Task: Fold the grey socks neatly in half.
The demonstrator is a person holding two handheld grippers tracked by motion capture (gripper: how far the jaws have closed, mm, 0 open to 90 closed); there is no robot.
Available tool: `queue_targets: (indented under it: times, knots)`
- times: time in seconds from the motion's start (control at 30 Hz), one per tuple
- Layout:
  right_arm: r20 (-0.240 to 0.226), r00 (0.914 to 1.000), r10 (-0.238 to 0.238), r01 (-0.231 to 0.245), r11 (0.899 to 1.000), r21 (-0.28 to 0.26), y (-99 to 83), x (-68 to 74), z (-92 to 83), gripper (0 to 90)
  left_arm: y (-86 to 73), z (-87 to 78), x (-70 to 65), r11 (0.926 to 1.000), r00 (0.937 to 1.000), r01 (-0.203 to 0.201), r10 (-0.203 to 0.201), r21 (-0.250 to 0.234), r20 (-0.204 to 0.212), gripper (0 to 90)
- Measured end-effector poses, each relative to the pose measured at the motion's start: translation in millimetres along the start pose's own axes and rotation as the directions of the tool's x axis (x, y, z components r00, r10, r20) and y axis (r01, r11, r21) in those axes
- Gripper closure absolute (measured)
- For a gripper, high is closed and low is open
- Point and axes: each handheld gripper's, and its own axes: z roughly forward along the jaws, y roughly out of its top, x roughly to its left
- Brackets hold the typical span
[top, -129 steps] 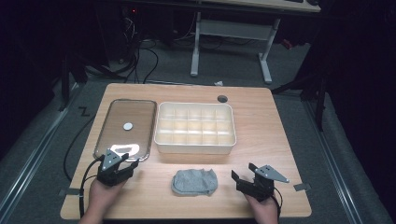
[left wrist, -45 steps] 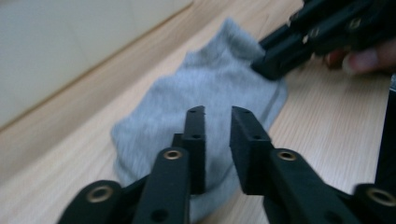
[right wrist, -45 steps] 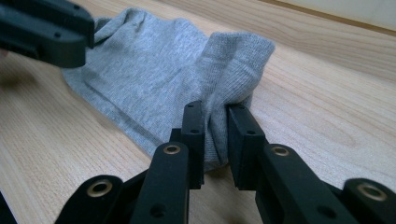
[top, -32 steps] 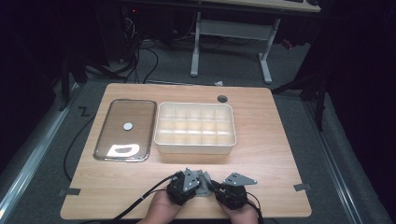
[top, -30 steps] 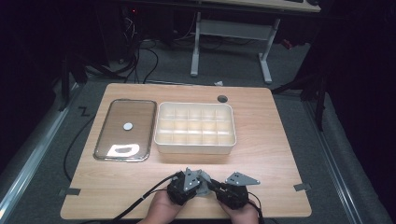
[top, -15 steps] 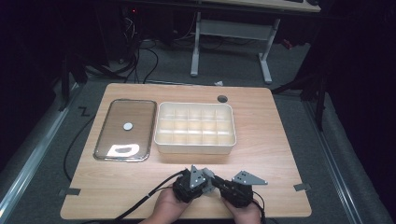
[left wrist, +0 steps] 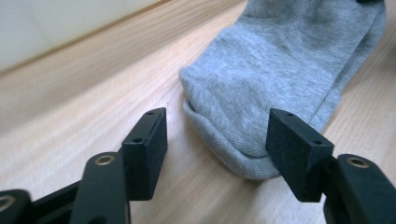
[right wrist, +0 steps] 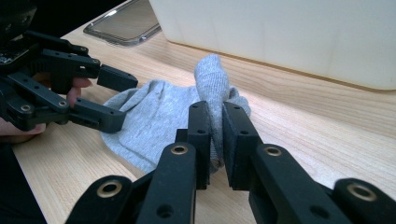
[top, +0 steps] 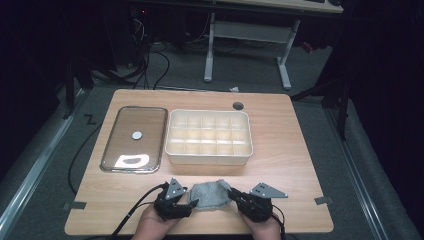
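A grey sock (top: 211, 195) lies folded near the table's front edge, between my two grippers. My left gripper (top: 191, 202) is open at the sock's left end; in the left gripper view its jaws stand wide with the sock's folded edge (left wrist: 243, 140) between them. My right gripper (right wrist: 214, 128) is shut on a pinched-up fold of the sock (right wrist: 211, 84) at its right end. In the high view the right gripper (top: 234, 196) touches the sock's right side. The left gripper (right wrist: 109, 100) also appears open at the far side of the right gripper view.
A white compartment tray (top: 209, 136) stands behind the sock at mid-table. A clear flat lid (top: 134, 138) with a white disc lies to its left. The table has a round cable hole (top: 238, 106) at the back. Cables trail off the front left.
Both grippers came in from the table's front corners to the sock. In the last second they drew slightly apart, uncovering the sock, and the left gripper now stands open.
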Motion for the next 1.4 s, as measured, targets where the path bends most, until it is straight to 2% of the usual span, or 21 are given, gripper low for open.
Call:
queue_targets:
  times: [0.1,0.13,0.2,0.27,0.47,0.57,0.67,0.7,0.9,0.93,1.17,1.27,1.3,1.33,1.4]
  knots:
    - [0.009,0.9999,-0.009,0.009,1.0,0.003,1.1,3.0,1.1,83.3,2.6,4.7,3.8,0.9987,0.9976,0.05,-0.05,0.001,0.047,41.8]
    - [0.023,0.9996,-0.016,0.016,1.0,0.006,2.5,6.2,1.4,83.3,2.7,4.6,5.4,0.9987,0.9974,0.052,-0.052,0.002,0.05,48.9]
    - [0.028,0.9995,-0.017,0.017,1.0,0.006,2.8,6.8,1.5,83.3,2.1,4.5,5.9,0.998,0.9965,0.063,-0.063,-0.002,0.055,51.6]
    - [0.054,0.9982,-0.028,0.027,1.0,0.015,4.6,10.0,2.0,83.3,1.2,4.0,5.8,0.9983,0.9967,0.059,-0.059,-0.002,0.055,62.5]
    - [0.081,0.9953,-0.053,0.05,0.998,0.041,9.5,16.4,3.6,83.2,0.2,3.5,3.9,0.9986,0.9977,0.052,-0.052,-0.008,0.044,73.7]
    - [0.098,0.9924,-0.074,0.069,0.996,0.051,11.3,22.5,5.4,83.2,-0.6,2.1,3.0,0.999,0.9984,0.044,-0.043,-0.012,0.037,74.4]
    - [0.094,0.9913,-0.092,0.087,0.994,0.059,15.4,33.8,11.1,83.2,-0.8,1.8,2.5,0.9992,0.9986,0.038,-0.037,-0.012,0.038,74.5]
    - [0.083,0.9909,-0.106,0.101,0.993,0.065,18.3,40.2,16.0,83.2,-0.9,1.7,2.4,0.9993,0.9986,0.036,-0.036,-0.011,0.039,74.5]
    - [0.048,0.9896,-0.135,0.131,0.988,0.086,21.9,56.8,33.7,83.2,-1.0,1.7,1.9,0.9995,0.9988,0.031,-0.03,-0.012,0.039,74.5]
    - [0.035,0.9898,-0.138,0.135,0.986,0.095,21.5,61.2,41.3,83.2,-0.8,1.9,1.8,0.9995,0.9987,0.031,-0.03,-0.013,0.04,74.4]
    - [0.024,0.9898,-0.14,0.137,0.984,0.113,18.6,61.9,53.4,83.2,0.7,3.8,1.5,0.9997,0.9986,0.023,-0.023,-0.008,0.048,72.7]
    - [0.026,0.9902,-0.137,0.133,0.984,0.114,17.6,59.6,53.7,83.1,1.2,2.7,5.2,0.9991,0.9952,0.04,-0.038,-0.016,0.09,64.6]
    - [0.028,0.9905,-0.135,0.131,0.985,0.116,17.3,58.0,52.7,83.0,1.3,-0.3,8.4,0.9983,0.9911,0.054,-0.05,-0.021,0.123,59.5]
    - [0.028,0.9905,-0.135,0.131,0.985,0.116,17.3,58.0,52.7,83.0,1.3,-0.3,8.4,0.9983,0.9911,0.054,-0.05,-0.021,0.123,58.9]
    - [0.032,0.99,-0.137,0.133,0.984,0.116,17.5,56.4,51.5,83.0,2.4,-9.1,10.2,0.9965,0.9891,0.061,-0.053,-0.057,0.138,57.5]
